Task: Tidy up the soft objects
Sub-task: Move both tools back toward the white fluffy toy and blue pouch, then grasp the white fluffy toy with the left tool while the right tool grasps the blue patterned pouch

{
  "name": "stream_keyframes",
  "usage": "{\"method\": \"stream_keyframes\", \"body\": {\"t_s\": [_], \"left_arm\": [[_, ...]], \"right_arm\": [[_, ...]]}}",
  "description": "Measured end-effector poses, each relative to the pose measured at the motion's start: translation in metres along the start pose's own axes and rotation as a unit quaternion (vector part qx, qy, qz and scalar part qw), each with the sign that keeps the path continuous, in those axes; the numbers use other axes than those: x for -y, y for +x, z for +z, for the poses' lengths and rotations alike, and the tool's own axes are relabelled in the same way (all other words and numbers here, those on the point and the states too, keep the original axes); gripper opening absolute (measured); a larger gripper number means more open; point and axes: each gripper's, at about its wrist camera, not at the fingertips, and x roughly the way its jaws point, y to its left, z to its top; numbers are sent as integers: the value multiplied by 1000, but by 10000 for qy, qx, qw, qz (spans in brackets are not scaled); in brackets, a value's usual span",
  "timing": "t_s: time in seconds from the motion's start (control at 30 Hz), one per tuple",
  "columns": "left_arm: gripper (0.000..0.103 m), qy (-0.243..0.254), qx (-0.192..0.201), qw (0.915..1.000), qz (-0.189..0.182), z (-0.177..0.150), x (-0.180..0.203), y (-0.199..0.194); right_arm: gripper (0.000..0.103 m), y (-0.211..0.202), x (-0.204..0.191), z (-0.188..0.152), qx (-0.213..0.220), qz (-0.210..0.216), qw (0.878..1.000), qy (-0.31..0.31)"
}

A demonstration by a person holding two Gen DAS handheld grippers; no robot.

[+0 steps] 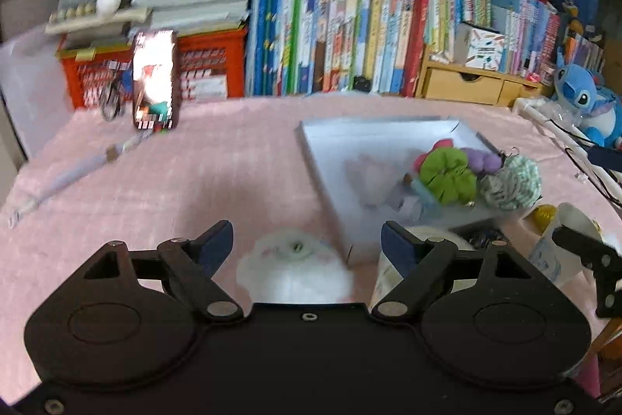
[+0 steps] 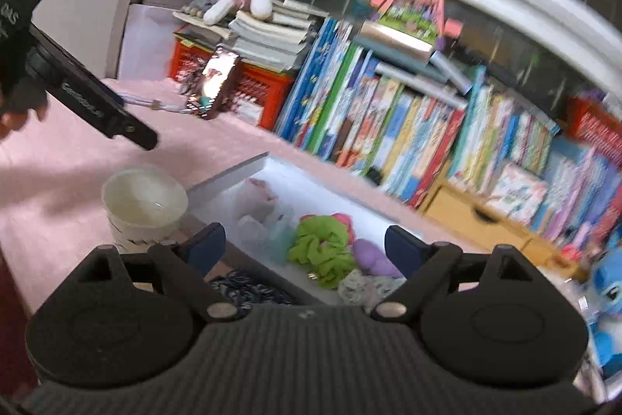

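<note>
Two grippers hang over the pink cloth (image 1: 163,189), and we see both sets of jaws spread wide with nothing clamped between them. Our left gripper (image 1: 307,240) has a white fluffy puff (image 1: 295,273) lying loose on the cloth between its fingers, untouched by either pad. Ahead and to the left of those fingers the cloth runs bare toward a pale stick (image 1: 74,174) and an upright phone (image 1: 154,80). To the right, the near corner of the shallow white box (image 1: 330,181) sits close beside the right finger, with a paper cup (image 1: 388,271) just behind that finger. Inside the box, ahead and right, lie the green scrunchie (image 1: 447,174), a purple one (image 1: 484,160) and a pale knitted one (image 1: 509,181). Our right gripper (image 2: 305,244) is released above the same box, the green scrunchie between its fingers below. A white cup (image 2: 144,205) stands left of its left finger, and a wall of books (image 2: 388,127) closes the far edge.
</note>
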Motion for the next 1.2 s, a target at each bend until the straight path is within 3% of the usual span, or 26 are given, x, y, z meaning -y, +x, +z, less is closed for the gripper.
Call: {"method": "stream_keyframes", "body": {"t_s": [0.2,0.33,0.53,0.73,1.2], "left_arm": [[82,-663,-159,9976,-81,-15,-29,14],[82,-1059,-294,9937,-197,-20,-42,27],[80,-1852,-528,9807,-346,-25,-61,49],[78,-2016,-599,9771,-319,-28,-63,65],[66,-2482,-725,9644,-562,-35,-68,87]], "right_arm": [[94,-3,-31,-16,159,-139,9987,-460],[94,2,-45,-25,-32,-7,9971,-754],[88,15,-64,-36,-428,-46,9914,-1235],[82,27,-77,-43,-655,-139,9820,-1763],[80,50,-89,-51,-960,-59,9761,-1947]]}}
